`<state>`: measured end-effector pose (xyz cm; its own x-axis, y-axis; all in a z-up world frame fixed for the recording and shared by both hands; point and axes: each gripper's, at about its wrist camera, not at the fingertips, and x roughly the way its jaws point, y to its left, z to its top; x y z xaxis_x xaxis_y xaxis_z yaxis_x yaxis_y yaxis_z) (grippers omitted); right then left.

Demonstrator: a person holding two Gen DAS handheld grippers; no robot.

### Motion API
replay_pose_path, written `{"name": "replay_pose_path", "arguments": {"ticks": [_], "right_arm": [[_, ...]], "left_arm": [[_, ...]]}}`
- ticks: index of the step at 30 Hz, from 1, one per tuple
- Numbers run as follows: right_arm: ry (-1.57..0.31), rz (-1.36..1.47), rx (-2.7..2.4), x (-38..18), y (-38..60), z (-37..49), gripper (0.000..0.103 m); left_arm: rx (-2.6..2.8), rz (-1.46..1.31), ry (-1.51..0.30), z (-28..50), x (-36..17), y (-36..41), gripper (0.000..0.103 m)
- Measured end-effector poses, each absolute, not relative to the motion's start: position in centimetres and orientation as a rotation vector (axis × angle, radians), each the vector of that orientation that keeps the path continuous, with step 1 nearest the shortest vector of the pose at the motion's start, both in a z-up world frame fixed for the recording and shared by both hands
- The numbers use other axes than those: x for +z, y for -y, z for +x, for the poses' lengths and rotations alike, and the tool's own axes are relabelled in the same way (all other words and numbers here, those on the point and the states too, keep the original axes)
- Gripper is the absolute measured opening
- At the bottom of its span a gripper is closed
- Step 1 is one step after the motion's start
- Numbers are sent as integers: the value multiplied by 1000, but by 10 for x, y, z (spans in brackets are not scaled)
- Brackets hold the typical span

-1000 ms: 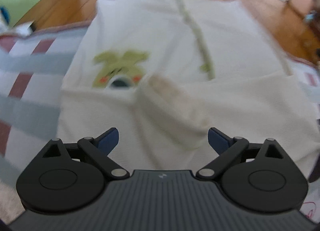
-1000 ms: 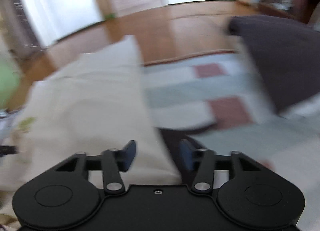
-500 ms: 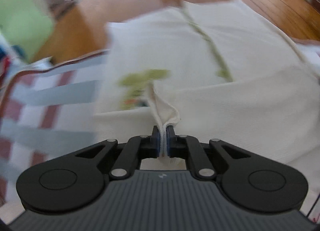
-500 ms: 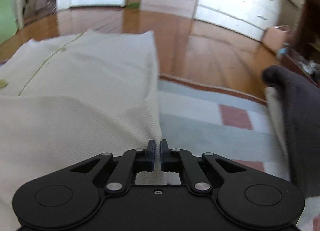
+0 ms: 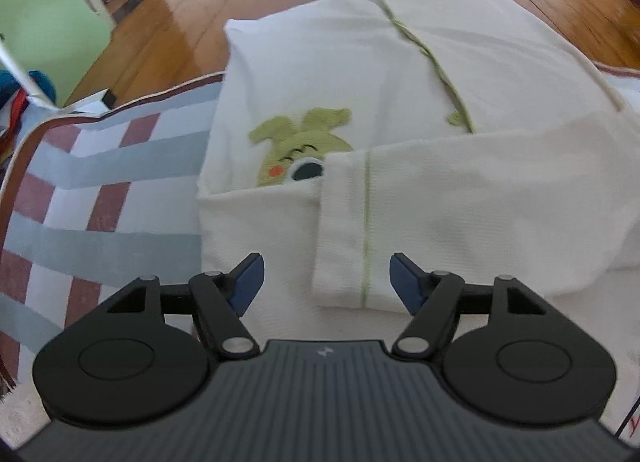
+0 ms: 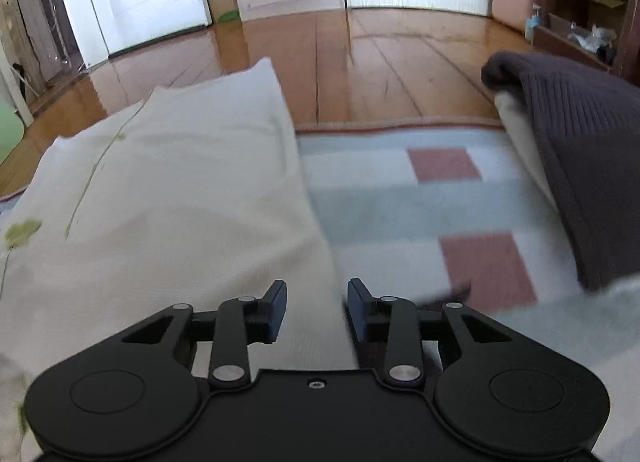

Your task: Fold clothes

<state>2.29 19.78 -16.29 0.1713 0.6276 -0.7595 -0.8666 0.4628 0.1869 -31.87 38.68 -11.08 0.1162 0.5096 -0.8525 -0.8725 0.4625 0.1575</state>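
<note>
**Materials and surface finishes**

White garment point(image 5: 460, 202): waffle-textured matt cloth with a fuzzy green appliqué point(image 5: 298, 146). Checked blanket point(image 6: 420, 198): soft woven cloth. Floor point(image 6: 360, 58): glossy varnished wood. Dark garment point(image 6: 580, 134): ribbed knit. Tongs point(image 5: 326, 282): matt black plastic, metal pivots.

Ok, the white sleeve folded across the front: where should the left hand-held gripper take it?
Probably at the cuff end, past the green stripe. It lies flat with its free edge facing left, just ahead of the open left hand-held gripper, so come in from that side and pinch the edge.
</note>
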Motion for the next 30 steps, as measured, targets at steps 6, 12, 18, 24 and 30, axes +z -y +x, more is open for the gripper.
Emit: {"name": "replay_pose_path", "arguments": {"ticks": [6, 12, 18, 24, 30], "right_arm": [[-1244, -164, 1223, -180, -159, 1, 53], [-1593, 11, 1339, -198, -122, -21, 61], [-1831, 121, 1393, -230, -156, -58, 68], [-1862, 92, 1429, -224, -184, -94, 43], [-1750, 150, 1525, -184, -223, -85, 10]], "left_arm": [[926, -500, -968, -323, -102, -381, 70], [851, -600, -990, -321, -112, -379, 74], [870, -628, -974, -325, -112, -382, 74], [898, -687, -923, -338, -107, -387, 74], [850, -681, -834, -345, -94, -385, 74]]}}
